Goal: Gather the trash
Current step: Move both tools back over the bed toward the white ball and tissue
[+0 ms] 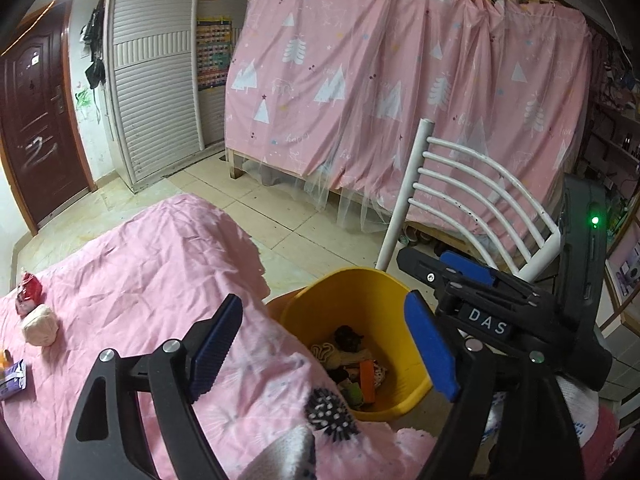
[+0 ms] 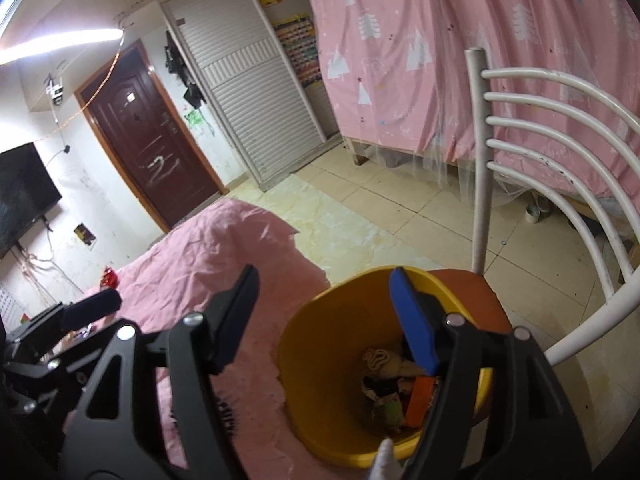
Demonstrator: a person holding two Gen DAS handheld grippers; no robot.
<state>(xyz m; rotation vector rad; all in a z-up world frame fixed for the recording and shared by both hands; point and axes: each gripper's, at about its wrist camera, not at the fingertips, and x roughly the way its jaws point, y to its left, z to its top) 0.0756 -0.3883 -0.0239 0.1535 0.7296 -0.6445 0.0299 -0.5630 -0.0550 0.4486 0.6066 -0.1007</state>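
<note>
Both tools hang spread and empty over the yellow bin [image 1: 352, 312], left tool [image 1: 324, 348] and right tool [image 2: 324, 320] alike. The bin sits on the chair seat [image 2: 472, 292], already holding scraps. Remaining trash lies on the pink bedspread [image 1: 152, 280] at nine o'clock: a red wrapper [image 1: 29, 293], a cream wad [image 1: 39, 325], a purple packet [image 1: 14, 381]. They look light and crushable; pinch each across its middle.

2 wrist views, close above – both toward yellow bin [image 1: 352, 300].
</note>
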